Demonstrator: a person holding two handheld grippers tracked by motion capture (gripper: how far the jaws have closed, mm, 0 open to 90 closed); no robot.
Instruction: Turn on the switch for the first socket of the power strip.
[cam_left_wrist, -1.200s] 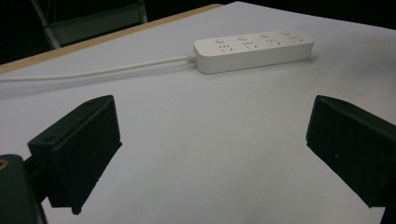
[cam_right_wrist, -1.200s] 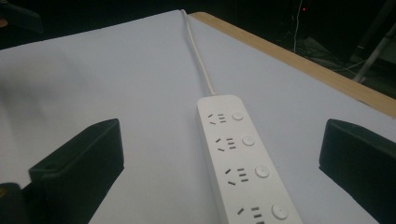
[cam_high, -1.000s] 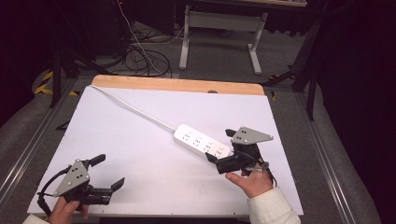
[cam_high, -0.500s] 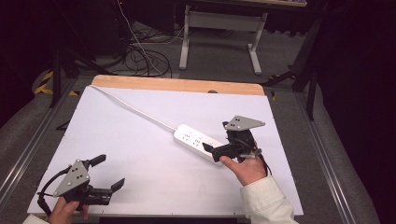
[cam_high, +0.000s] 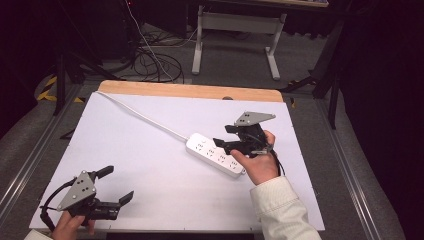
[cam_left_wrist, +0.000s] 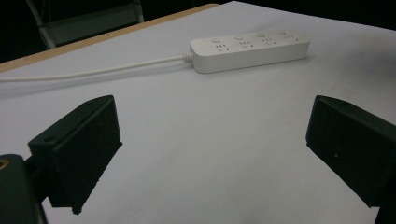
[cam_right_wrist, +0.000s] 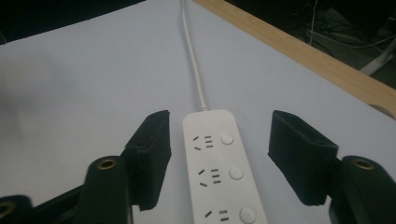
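Note:
A white power strip (cam_high: 207, 149) with several sockets lies on the white table cover, and its white cable (cam_high: 145, 116) runs off to the far left. My right gripper (cam_high: 221, 136) hovers over the strip's middle, pointing toward the cable end. Its jaws have just been closing. In the right gripper view the strip (cam_right_wrist: 219, 177) lies between the two jaws of the right gripper (cam_right_wrist: 219, 154), with a gap on each side. My left gripper (cam_high: 119, 184) rests open at the near left corner. In the left gripper view the left gripper (cam_left_wrist: 210, 140) is empty and the strip (cam_left_wrist: 250, 46) lies well ahead.
The white cover (cam_high: 150, 150) spans the table, with a wooden edge (cam_high: 190, 91) at the far side. Metal rails run along both sides. Beyond the table stand a desk frame (cam_high: 235, 30) and loose cables (cam_high: 150, 60) on the floor.
My right gripper has moved away from me and leftward over the strip, and its jaws have narrowed around it. The left gripper has stayed put.

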